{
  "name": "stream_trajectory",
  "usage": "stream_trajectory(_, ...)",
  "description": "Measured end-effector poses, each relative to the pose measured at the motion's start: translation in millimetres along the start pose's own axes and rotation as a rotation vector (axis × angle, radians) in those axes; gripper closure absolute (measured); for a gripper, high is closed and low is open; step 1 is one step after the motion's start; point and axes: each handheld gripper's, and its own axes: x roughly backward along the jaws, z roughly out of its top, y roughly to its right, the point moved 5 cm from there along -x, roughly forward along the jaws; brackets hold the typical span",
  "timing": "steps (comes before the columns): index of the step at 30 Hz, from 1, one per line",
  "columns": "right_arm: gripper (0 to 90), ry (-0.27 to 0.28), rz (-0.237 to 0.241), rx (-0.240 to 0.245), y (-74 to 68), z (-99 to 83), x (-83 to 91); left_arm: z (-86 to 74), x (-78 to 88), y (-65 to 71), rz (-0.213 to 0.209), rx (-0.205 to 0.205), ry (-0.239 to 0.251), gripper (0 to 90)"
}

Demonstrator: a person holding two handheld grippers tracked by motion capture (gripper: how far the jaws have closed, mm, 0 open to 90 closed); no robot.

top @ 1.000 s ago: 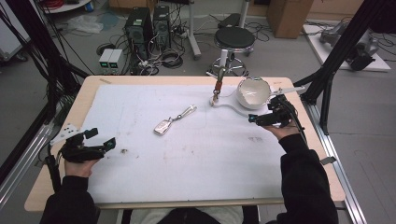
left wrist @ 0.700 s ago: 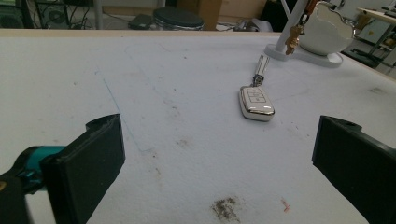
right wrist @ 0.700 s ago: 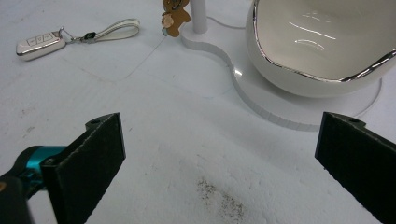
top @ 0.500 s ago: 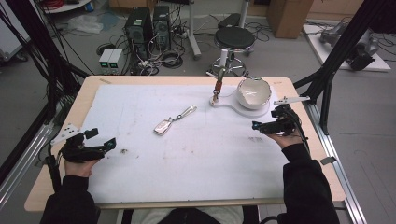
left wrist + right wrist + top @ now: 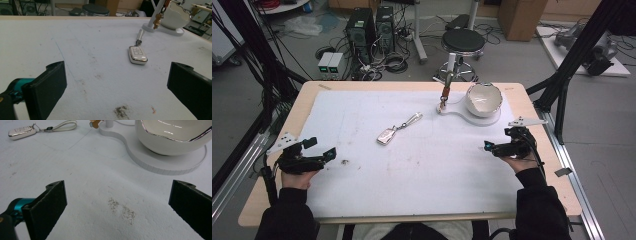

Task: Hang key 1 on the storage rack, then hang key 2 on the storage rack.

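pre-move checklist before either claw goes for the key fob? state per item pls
1. Left claw open: ok, jaws wide apart in the left gripper view.
2. Right claw open: ok, jaws wide apart, nothing between them.
3. Silver car key fob with its white strap free to grasp: ok, lying flat on the white table mat, apart from other things.
4. Path from left claw to fob: ok, bare mat between them, just dark smudges.
5. White glossy bowl on its white stand out of the way: ok, beyond the fob, not touching it.
6. Small brown key hanging on the stand's post: cannot tell whether it is secure.
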Motion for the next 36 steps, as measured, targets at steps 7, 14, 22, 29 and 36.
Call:
stream_trajectory(7,0.7,0.074,0.01,0.008,-3.1,-8.9,8.6,0.0,-0.1,-0.3,0.002,0.0,0.001,2.9)
stream_trajectory(14,0.7,0.098,0.024,0.01,-7.2,-19.1,12.1,0.0,0.3,-0.7,0.002,-0.002,0.0,2.9)
stream_trajectory(22,0.6,0.162,0.029,-0.023,-5.3,-35.1,15.0,-0.9,-0.7,0.4,0.0,-0.004,-0.012,2.9)
stream_trajectory(29,0.7,0.163,0.039,-0.051,-1.2,-47.9,13.5,-1.0,-2.0,-1.1,0.004,-0.004,-0.016,2.9)
stream_trajectory(36,0.6,0.187,0.042,-0.056,-2.9,-51.1,16.5,9.9,-9.0,-0.7,0.017,-0.034,-0.048,2.9)
